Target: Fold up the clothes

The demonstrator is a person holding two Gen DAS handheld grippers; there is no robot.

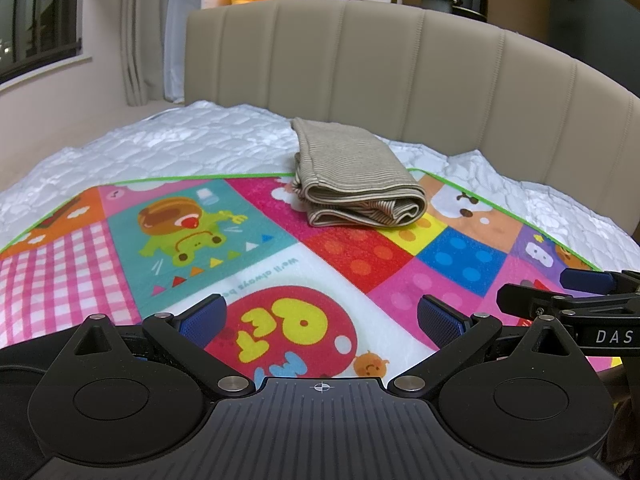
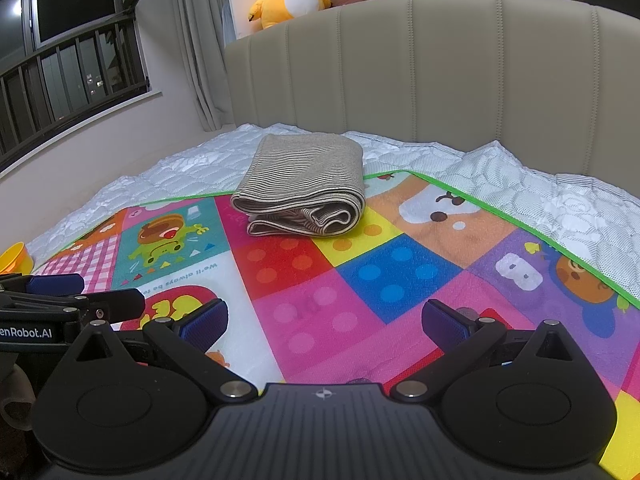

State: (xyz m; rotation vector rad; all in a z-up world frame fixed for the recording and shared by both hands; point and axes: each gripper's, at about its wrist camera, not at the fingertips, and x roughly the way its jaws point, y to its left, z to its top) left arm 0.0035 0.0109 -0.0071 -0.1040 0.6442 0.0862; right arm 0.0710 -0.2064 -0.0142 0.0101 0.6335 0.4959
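Bedroom setting, beige padded headboard (image 2: 420, 72) behind a white quilted mattress (image 1: 172, 140). Left gripper (image 1: 320, 320) sat with blue-padded fingers (image 1: 204, 318) spread wide, gripping nothing; right gripper (image 2: 324, 322) likewise wide open and empty, both low over the bright cartoon-print play mat (image 2: 360, 280). Well ahead, the folded grey-striped garment (image 2: 304, 188) lay at the mat's far green edge.

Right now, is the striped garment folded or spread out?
Folded. The striped garment lies as a compact bundle on the colourful mat, with stacked layers visible at its near edge.
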